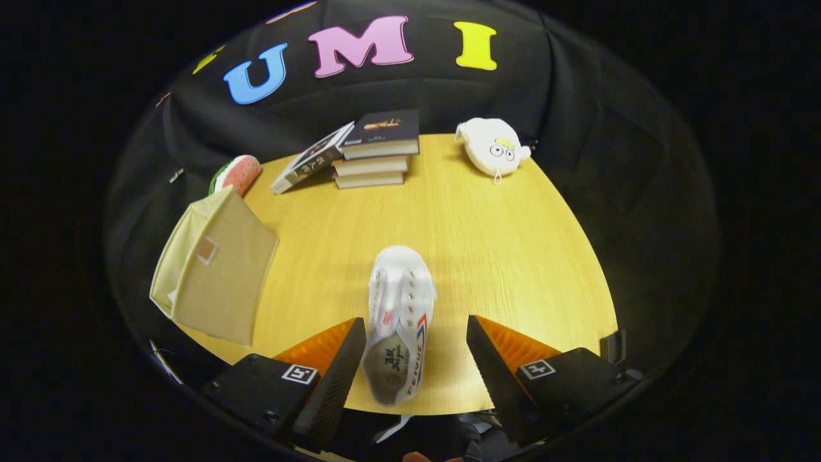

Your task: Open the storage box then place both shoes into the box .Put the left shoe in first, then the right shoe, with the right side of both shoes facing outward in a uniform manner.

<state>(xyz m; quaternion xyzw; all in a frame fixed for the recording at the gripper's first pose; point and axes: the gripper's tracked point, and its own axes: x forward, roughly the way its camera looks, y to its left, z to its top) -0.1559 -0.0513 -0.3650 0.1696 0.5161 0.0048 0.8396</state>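
**Shoe between the spread fingers, box off to the left**

Between the two fingers of the gripper (415, 353) lies a white canvas lace-up shoe with red and blue side stripes (399, 321), resting on the round, light wooden worktop (500, 244). Its toe points away from the gripper and its heel opening faces back toward it, so the printed insole shows. The gripper is spread wide: the left finger's inner face stands right next to the shoe's heel, and whether it touches cannot be told, while the right finger stands well apart from the shoe with bare worktop between them. Nothing is clamped.

Ahead and to the left of the gripper sits the beige fabric storage box with a small label pocket on its side (215, 273), overhanging the worktop's left rim. Its flat top panel is down, and the box looks closed. It stands well apart from the shoe.

Just beyond the box, a plush toy shaped like a watermelon slice, red with a green rind (236, 173), rests near the worktop's far left rim. Farther ahead of the fingers is a stack of three dark-covered books (378, 151), with a fourth book (312, 157) leaning slantwise against the stack's left side. To the right of the stack, near the far rim, lies a white round plush toy with cartoon eyes (494, 149).
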